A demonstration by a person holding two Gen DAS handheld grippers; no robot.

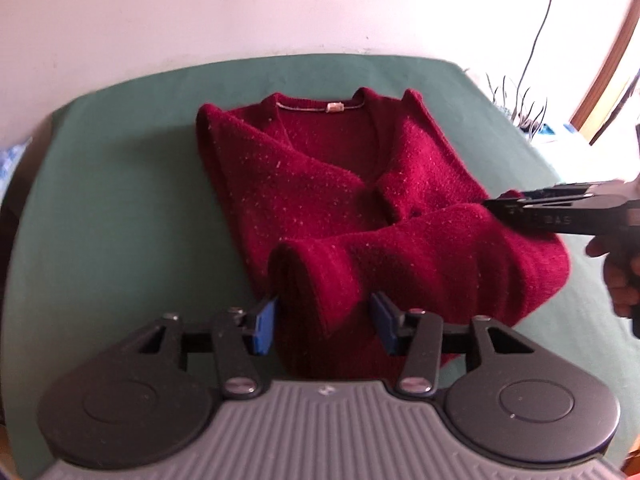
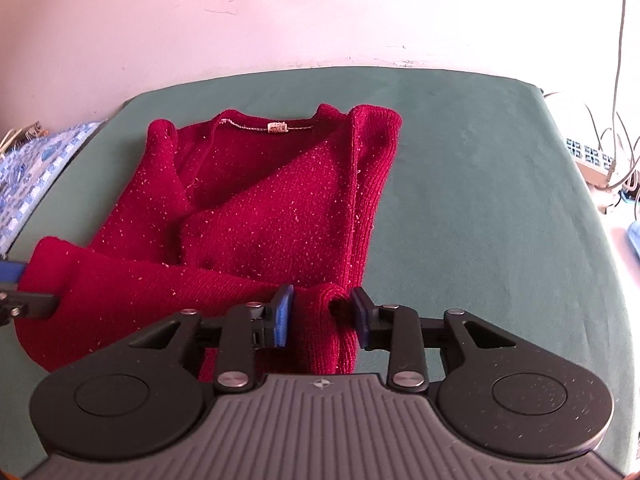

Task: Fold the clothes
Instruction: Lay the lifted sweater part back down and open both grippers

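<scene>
A dark red knit sweater (image 1: 340, 184) lies on the green cloth-covered table (image 1: 120, 200), collar at the far side, sleeves folded across the front. Its near hem is doubled up toward me. My left gripper (image 1: 324, 324) is open, and the left end of the raised hem fold stands loosely between its blue pads (image 1: 264, 326). My right gripper (image 2: 322, 316) is also open around the right end of the fold (image 2: 320, 320), with a dark gap by its right pad. In the left wrist view the right gripper (image 1: 520, 202) reaches in from the right, held by a hand (image 1: 618, 280).
A pale wall rises behind the table. A blue patterned cloth (image 2: 28, 176) lies off the table's left side. Cables and a white box (image 2: 592, 160) sit off its right side. Bare green surface (image 2: 480, 200) spreads to the right of the sweater.
</scene>
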